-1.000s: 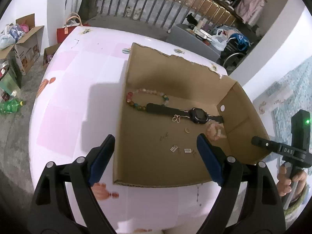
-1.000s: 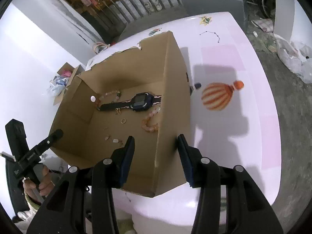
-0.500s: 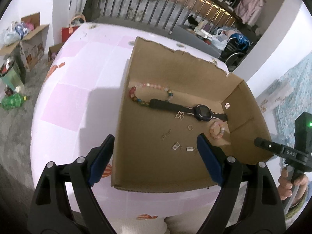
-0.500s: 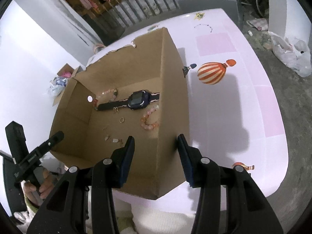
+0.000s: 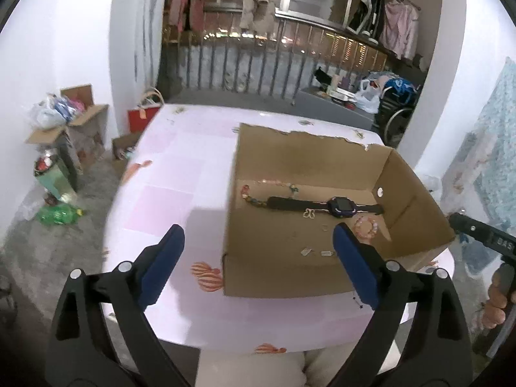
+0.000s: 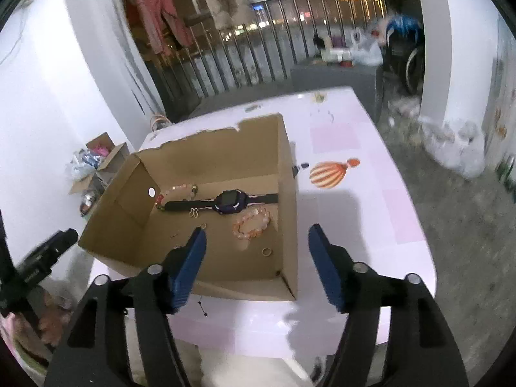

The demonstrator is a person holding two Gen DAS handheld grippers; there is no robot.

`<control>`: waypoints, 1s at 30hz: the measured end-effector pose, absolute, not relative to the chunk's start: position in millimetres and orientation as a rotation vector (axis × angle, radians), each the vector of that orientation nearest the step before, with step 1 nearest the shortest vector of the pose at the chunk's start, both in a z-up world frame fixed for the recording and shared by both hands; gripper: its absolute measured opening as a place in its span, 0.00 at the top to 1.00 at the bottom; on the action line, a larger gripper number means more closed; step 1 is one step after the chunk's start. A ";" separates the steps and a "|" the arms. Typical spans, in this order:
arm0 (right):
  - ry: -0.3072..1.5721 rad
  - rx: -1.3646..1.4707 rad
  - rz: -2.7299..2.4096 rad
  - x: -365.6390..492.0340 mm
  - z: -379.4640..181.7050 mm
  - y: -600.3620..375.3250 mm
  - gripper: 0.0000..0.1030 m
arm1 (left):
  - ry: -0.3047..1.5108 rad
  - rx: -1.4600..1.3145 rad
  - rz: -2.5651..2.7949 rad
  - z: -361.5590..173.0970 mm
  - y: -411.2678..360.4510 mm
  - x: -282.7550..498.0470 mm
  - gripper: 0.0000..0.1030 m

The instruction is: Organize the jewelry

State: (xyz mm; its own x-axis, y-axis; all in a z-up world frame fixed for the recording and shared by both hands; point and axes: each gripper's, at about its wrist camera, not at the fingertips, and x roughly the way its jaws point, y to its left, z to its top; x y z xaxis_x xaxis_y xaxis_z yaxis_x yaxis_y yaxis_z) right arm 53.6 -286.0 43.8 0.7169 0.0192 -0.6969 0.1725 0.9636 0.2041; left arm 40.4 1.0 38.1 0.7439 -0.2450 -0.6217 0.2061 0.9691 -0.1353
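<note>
An open cardboard box (image 5: 290,277) stands on the pink table (image 5: 180,200). Inside it lie a black and purple watch (image 5: 342,206), a multicoloured bead bracelet (image 5: 254,200), a pink bead bracelet (image 5: 366,227), a butterfly charm (image 5: 309,214) and small clips (image 5: 306,251). My left gripper (image 5: 257,229) hovers before the box's near wall, its jaws opening and empty. The right wrist view shows the box (image 6: 287,225), the watch (image 6: 230,201), the pink bracelet (image 6: 251,224) and a ring (image 6: 266,251). My right gripper (image 6: 257,229) is off the box's near right corner, its jaws opening, touching nothing.
A striped balloon print (image 6: 332,174) marks the cloth to the right of the box. Cardboard boxes and bags (image 5: 64,122) and a green bottle (image 5: 54,216) clutter the floor on the left. A metal railing (image 5: 258,67) runs behind the table. A hand (image 5: 496,303) shows at the right edge.
Both grippers have drawn back from the box and tilted up, so more of the room shows. The right jaws have spread much wider, the left slightly. The box's contents have not moved.
</note>
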 end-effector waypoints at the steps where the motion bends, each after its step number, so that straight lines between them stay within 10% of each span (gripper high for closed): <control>1: 0.756 0.250 -0.092 50.7 46.3 -282.6 0.28 | 0.682 -0.055 -0.237 39.6 1.6 36.7 0.12; 9: 0.561 0.126 -0.212 15.6 52.0 -241.6 0.08 | 0.591 -0.026 -0.112 36.7 0.4 2.5 0.08; 30: 0.552 0.080 -0.293 -10.9 40.1 -213.1 0.06 | 0.635 0.025 -0.116 14.9 -9.1 -16.0 0.08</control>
State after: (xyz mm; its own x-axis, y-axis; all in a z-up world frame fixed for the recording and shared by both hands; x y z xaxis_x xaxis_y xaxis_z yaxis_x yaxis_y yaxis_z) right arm -10.9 -213.2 40.1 0.8109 -0.2529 -0.5277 0.2955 0.9553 -0.0038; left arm -16.0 -9.1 14.9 0.7987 -0.1006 -0.5933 0.1161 0.9932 -0.0121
